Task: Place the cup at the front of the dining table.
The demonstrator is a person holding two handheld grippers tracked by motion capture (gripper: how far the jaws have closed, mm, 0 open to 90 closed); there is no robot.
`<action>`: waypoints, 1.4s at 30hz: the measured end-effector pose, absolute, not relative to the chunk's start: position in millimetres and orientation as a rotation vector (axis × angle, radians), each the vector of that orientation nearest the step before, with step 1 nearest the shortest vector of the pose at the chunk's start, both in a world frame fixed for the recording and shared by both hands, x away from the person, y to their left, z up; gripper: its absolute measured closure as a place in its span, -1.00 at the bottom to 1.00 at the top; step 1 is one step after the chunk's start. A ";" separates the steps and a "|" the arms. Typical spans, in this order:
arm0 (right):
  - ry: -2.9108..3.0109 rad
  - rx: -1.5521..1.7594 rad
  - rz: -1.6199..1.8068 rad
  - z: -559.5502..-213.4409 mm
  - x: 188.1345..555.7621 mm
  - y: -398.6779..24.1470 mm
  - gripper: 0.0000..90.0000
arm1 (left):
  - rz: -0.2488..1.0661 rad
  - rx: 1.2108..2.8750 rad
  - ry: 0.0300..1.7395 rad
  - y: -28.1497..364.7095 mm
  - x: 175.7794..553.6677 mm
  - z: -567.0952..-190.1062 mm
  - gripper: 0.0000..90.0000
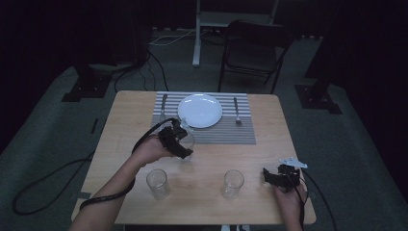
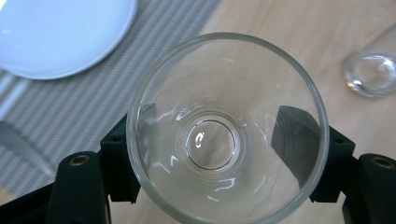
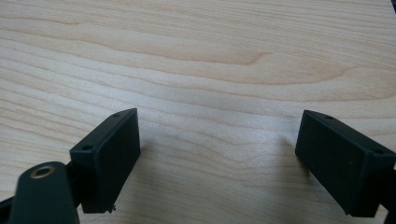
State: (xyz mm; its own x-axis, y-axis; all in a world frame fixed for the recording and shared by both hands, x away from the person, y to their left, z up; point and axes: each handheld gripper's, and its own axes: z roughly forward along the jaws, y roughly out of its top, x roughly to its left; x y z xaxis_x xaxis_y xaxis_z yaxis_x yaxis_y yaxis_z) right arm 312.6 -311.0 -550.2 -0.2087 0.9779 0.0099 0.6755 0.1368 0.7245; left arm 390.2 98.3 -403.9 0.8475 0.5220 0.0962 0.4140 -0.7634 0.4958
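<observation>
So the glass (image 2: 226,128) is clamped in my left gripper (image 1: 179,140), jaws pressed on either side of its wall, and I'm looking straight down its mouth in the left gripper view. It's upright, held just off the near edge of the striped placemat (image 1: 226,132), close to the plate's (image 1: 200,110) near-left rim. My guess is it's headed for a spot on the mat beside the plate, so pickup is done and the set-down is what's left.

My right gripper (image 1: 279,177) sits over bare table (image 3: 196,56) well to the right of the plate and nearer me, jaws wide apart with nothing in them.

Count: three glasses total, the one I'm carrying plus two more (image 1: 157,183) (image 1: 233,183) standing on the wood nearer me than the plate. One plate, one placemat, one fork (image 1: 236,111) right of the plate, and one utensil (image 1: 163,107) left of it, too dim to name for sure.
</observation>
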 end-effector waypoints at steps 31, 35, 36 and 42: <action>1.948 1.583 0.844 -550.2 312.6 -311.0 -0.69 | 0.422 2.332 1.118 138.5 474.1 -422.6 -0.34; 1.948 1.583 0.844 -550.2 312.6 -311.0 -0.69 | 0.442 2.272 1.177 140.9 485.0 -428.5 -0.34; 1.948 1.583 0.844 -550.2 312.5 -311.0 -0.69 | 0.446 2.277 1.180 140.9 487.6 -429.8 -0.34; 1.948 1.583 0.844 -550.2 312.5 -310.9 -0.69 | 0.437 2.282 1.209 137.9 501.4 -437.7 -0.34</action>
